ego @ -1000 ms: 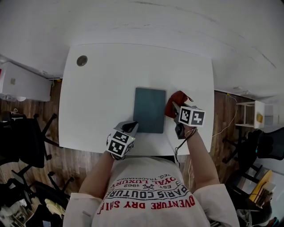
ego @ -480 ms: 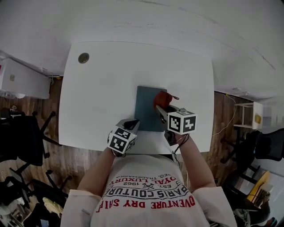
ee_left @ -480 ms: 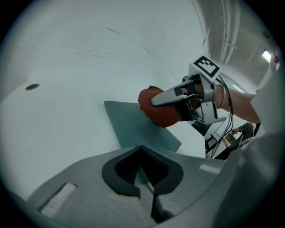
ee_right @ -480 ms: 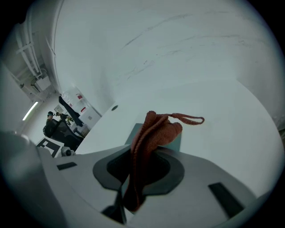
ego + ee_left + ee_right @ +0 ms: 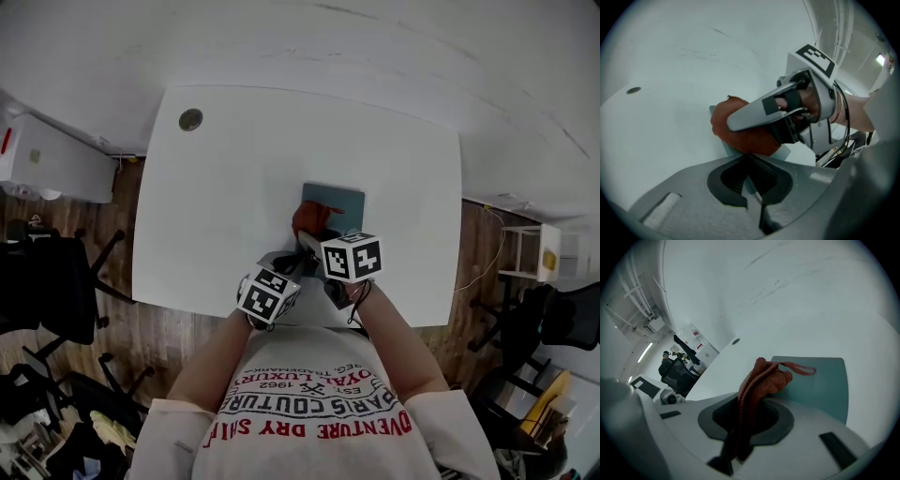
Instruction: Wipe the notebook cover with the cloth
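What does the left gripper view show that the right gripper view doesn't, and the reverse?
Only the left gripper view: the right gripper from outside with its marker cube, and the notebook edge nipped by the left gripper. Only the right gripper view: the notebook's broad teal cover, the cloth clamped in the right jaws, office chairs. Both: cloth on notebook, white table, grommet.

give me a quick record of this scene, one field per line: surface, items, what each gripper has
surface: white table
notebook: teal, lying flat on the table
cloth: red, bunched, resting on the left part of the notebook
left gripper: shut on the near edge of the notebook
right gripper: shut on the cloth, pressing it against the cover
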The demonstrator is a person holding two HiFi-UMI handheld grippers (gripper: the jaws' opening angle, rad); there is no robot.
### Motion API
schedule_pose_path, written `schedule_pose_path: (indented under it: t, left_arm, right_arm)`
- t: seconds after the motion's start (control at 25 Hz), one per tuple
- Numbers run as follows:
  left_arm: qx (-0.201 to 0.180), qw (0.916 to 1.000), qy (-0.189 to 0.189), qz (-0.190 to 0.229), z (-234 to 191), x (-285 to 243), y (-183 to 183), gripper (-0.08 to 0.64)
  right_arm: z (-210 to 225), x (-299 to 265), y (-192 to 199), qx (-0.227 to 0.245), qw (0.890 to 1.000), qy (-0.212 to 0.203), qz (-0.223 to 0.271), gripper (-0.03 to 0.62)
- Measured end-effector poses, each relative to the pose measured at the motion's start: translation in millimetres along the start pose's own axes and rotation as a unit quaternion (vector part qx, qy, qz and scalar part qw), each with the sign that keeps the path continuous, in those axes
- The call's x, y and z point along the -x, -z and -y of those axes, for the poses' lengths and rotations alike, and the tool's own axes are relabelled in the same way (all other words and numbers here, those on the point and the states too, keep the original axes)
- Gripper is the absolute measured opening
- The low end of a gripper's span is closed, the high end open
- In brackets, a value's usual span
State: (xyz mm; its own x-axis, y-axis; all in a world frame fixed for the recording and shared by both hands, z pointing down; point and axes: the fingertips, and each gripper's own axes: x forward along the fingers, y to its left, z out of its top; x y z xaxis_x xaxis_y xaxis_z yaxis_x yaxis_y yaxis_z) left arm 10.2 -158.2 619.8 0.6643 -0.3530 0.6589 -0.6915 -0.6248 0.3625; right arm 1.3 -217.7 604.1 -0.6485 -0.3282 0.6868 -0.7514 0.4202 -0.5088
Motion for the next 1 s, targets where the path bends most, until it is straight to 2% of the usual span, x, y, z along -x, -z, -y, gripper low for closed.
schedule_pose_path:
  t: [0.16,0.52,1.0]
  left_arm:
    - [-0.001,1.0000,0.003,-0.001,0,0,0,0.009]
    - [0.002,0.9999,0.014,-0.007,-1,1,1,0.009]
    - [0.003,0.9998,0.016,-0.007,-1,0,1,0.009]
  right_arm:
    - [6,-5,3,0.009,1.000,0.009,0.000,0.077]
    - [15,4,9,0.070,0.997,0.035,-0.008,0.077]
    - [39,26,14,0.053,0.998,0.038,0.004,0.077]
